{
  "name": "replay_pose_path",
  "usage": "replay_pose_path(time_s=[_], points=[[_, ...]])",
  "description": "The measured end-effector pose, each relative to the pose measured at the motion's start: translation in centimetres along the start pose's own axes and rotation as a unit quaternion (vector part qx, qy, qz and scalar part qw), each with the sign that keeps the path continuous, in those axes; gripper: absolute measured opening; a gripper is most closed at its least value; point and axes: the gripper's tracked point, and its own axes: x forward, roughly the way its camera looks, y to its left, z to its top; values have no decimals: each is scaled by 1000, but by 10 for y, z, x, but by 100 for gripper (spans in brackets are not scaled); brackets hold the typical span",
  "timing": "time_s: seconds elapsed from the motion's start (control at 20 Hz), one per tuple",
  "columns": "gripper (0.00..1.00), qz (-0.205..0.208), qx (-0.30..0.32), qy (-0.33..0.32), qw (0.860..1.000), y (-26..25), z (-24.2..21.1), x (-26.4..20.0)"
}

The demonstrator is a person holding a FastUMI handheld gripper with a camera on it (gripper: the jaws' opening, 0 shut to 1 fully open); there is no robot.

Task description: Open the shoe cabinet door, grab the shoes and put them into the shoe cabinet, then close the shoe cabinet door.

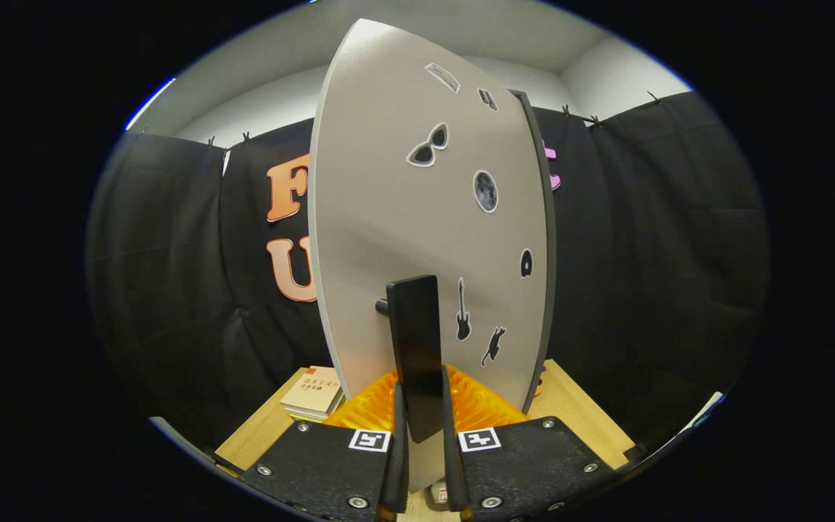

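- My gripper [423, 435] is closed on the black handle [414, 341] of the shoe cabinet door [388, 217]; one finger presses each side of the handle's lower end.
- The handle stands upright at 12 o'clock from my fingertips and sits off the door face on a short black peg on its 9 o'clock side.
- The door is a pale grey panel, directly ahead and very near, seen at an angle; its dark edge runs down the 3 o'clock side.
- Stickers on the door face: sunglasses [428, 146] at 12 o'clock high, a moon disc [485, 191] toward 1 o'clock, a guitar [463, 312] and a cat [493, 345] just at 3 o'clock of the handle.
- Books [312, 395] lie stacked on the wooden table [577, 413] at 10 o'clock of my fingers.
- The shoes: I cannot tell their location.
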Motion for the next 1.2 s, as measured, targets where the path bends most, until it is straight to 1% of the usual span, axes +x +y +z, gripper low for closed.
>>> replay_pose_path(time_s=[0.2,0.3,0.55,0.75,1.2], points=[[20,-15,-3,0,1000,-14,0,-9],[16,-21,-3,-2,1000,-21,1,-13],[16,-48,-6,-3,999,-43,0,-21],[16,-61,-1,-3,998,-55,-1,-25],[15,-109,11,-12,994,-88,-2,-35]])
